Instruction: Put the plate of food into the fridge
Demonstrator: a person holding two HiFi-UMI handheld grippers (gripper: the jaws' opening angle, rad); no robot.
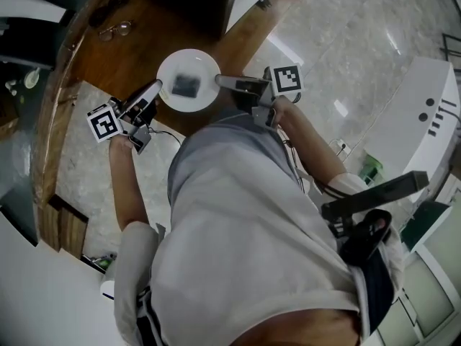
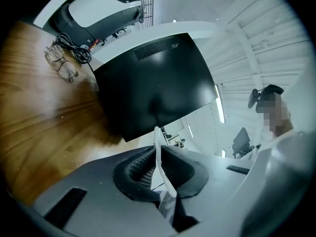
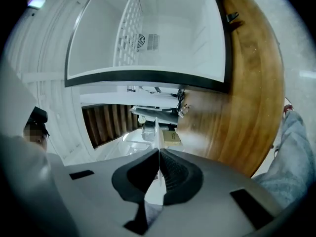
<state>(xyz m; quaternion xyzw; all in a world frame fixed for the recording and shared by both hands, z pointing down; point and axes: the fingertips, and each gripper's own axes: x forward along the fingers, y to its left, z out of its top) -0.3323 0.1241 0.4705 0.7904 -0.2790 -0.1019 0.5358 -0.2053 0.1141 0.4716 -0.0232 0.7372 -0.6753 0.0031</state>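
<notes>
Item: plate [image 1: 189, 62], white and round, carrying a dark, blurred portion of food [image 1: 186, 85] at its centre.
Location: the plate is hanging in the air in front of the person's chest, above the wooden counter [image 1: 108, 60] and touching no surface.
Attitude: it is lying roughly level, with the food staying in the middle.
Left gripper [image 1: 154, 90]: it is clamping the plate's left rim. Its own view is showing the thin white edge pinched between the two ribbed pads [image 2: 143, 169].
Right gripper [image 1: 220, 82]: it is clenching the opposite rim. Its jaws are standing almost together, with only the plate's edge between them.
Fridge [image 3: 148, 28]: the right gripper view is showing a white compartment with a wire rack [image 3: 129, 31] and a vent at the back, facing the camera. This is probably the fridge's open interior, though the wide-angle bend is making that uncertain.
Other stock: a pair of glasses [image 1: 115, 29] is lying on the counter, well apart from the plate.
Done so far: the plate is lifted and held from both sides.
Left to do: carrying it to the compartment, sliding it onto a shelf, releasing both grips, withdrawing.
Progress: judged early to middle, since the plate is not yet inside anything.
</notes>
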